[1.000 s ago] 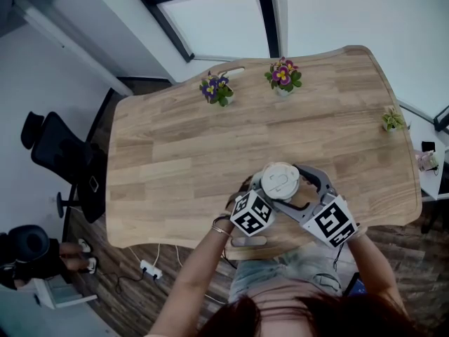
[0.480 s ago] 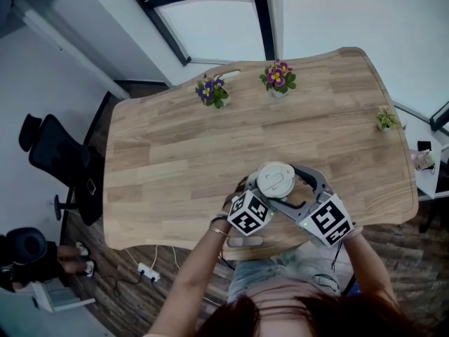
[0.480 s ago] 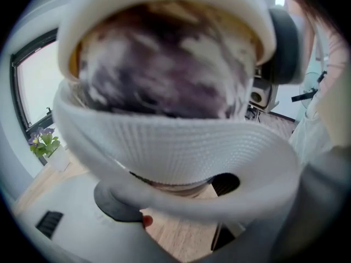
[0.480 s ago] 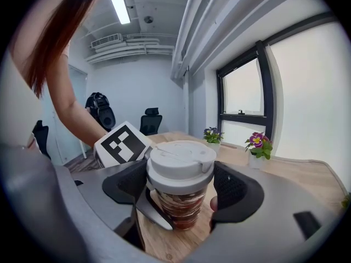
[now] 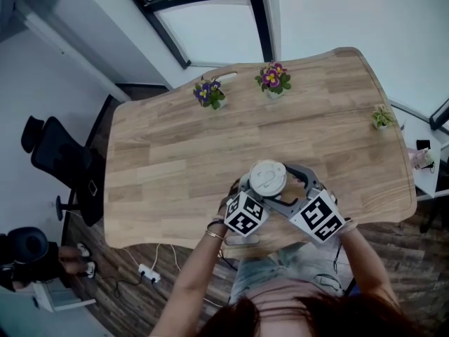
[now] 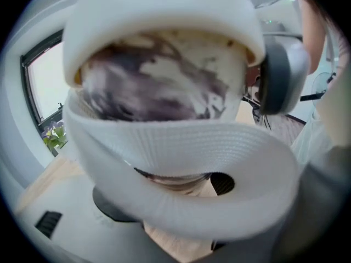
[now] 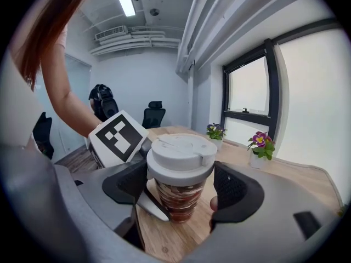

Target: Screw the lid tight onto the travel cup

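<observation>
Pale wood table (image 5: 182, 153), and the travel cup (image 7: 180, 199) upright near its near edge, held between both tools.

The cup's long axis runs straight up, with the white lid (image 7: 181, 147) seated on top. The left gripper (image 6: 175, 171) comes in from the near left and is clamped low on the patterned body, one ribbed white finger wrapped across the wall. The right gripper (image 7: 180, 182) comes from the near right, higher up. Its dark pads (image 7: 236, 193) sit level on either side of the lid's skirt and appear to press on it (any gap is too slight to make out). The right gripper is therefore the one on the lid. Any tightening turn should go about that vertical axis while the left gripper keeps the body from spinning.
</observation>
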Demonstrator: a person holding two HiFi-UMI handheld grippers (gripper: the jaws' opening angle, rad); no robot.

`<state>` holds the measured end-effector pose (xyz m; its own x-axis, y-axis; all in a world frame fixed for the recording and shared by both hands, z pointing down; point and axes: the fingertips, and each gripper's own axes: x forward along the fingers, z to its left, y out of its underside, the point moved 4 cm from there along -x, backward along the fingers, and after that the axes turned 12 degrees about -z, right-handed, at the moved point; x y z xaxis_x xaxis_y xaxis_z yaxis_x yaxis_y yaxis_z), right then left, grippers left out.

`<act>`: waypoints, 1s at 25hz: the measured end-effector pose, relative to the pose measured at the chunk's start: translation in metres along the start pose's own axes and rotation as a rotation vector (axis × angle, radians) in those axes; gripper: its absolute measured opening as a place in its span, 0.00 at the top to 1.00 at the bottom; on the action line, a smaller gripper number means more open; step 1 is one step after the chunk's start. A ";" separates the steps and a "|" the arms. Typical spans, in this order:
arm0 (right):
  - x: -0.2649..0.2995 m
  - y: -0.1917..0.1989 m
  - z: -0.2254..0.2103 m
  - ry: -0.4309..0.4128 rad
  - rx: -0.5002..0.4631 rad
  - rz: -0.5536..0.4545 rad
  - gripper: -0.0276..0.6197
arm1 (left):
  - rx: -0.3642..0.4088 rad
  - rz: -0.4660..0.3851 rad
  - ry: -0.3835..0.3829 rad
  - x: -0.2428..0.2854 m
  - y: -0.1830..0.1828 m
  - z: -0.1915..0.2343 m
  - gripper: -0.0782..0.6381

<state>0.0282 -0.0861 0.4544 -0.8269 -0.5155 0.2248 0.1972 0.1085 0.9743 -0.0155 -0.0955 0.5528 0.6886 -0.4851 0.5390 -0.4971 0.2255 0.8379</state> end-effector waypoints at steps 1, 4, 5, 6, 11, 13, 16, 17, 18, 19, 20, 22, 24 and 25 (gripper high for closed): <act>0.000 0.002 0.000 -0.001 -0.008 0.009 0.38 | -0.007 0.002 -0.011 -0.002 0.001 0.000 0.39; 0.000 0.009 0.001 -0.011 -0.018 0.031 0.38 | -0.023 0.009 -0.043 -0.007 0.004 0.001 0.39; -0.001 0.010 0.002 -0.013 -0.018 0.033 0.38 | -0.029 0.011 -0.054 -0.010 0.005 0.001 0.39; -0.001 0.011 0.002 -0.014 -0.016 0.032 0.38 | -0.037 0.011 -0.065 -0.012 0.007 0.001 0.39; -0.006 0.012 0.005 -0.022 0.007 0.018 0.38 | -0.076 0.013 -0.131 -0.028 0.012 0.003 0.39; -0.008 0.013 0.006 -0.020 0.011 0.012 0.38 | -0.089 0.011 -0.160 -0.035 0.012 0.002 0.39; -0.013 0.011 0.004 -0.011 0.022 -0.008 0.38 | -0.112 0.006 -0.201 -0.044 0.014 0.001 0.40; -0.015 0.010 0.003 -0.007 0.025 -0.014 0.38 | -0.118 0.004 -0.212 -0.046 0.014 0.001 0.40; -0.016 0.009 0.002 -0.002 0.029 -0.019 0.38 | -0.126 0.003 -0.223 -0.049 0.014 0.000 0.40; -0.018 0.008 0.001 0.005 0.032 -0.024 0.39 | -0.137 0.005 -0.234 -0.051 0.013 0.000 0.40; -0.020 0.007 0.000 0.015 0.035 -0.029 0.40 | -0.149 0.008 -0.246 -0.054 0.014 0.000 0.40; -0.024 0.006 -0.002 0.041 0.041 -0.036 0.48 | -0.173 0.012 -0.274 -0.059 0.015 -0.001 0.40; -0.027 0.005 -0.002 0.057 0.045 -0.042 0.50 | -0.197 0.010 -0.302 -0.063 0.016 -0.002 0.41; -0.028 0.006 -0.002 0.061 0.047 -0.045 0.51 | -0.205 0.009 -0.317 -0.066 0.017 -0.002 0.42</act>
<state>0.0534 -0.0727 0.4535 -0.8005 -0.5714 0.1809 0.1343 0.1230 0.9833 -0.0680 -0.0582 0.5315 0.4711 -0.7121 0.5205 -0.3642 0.3804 0.8501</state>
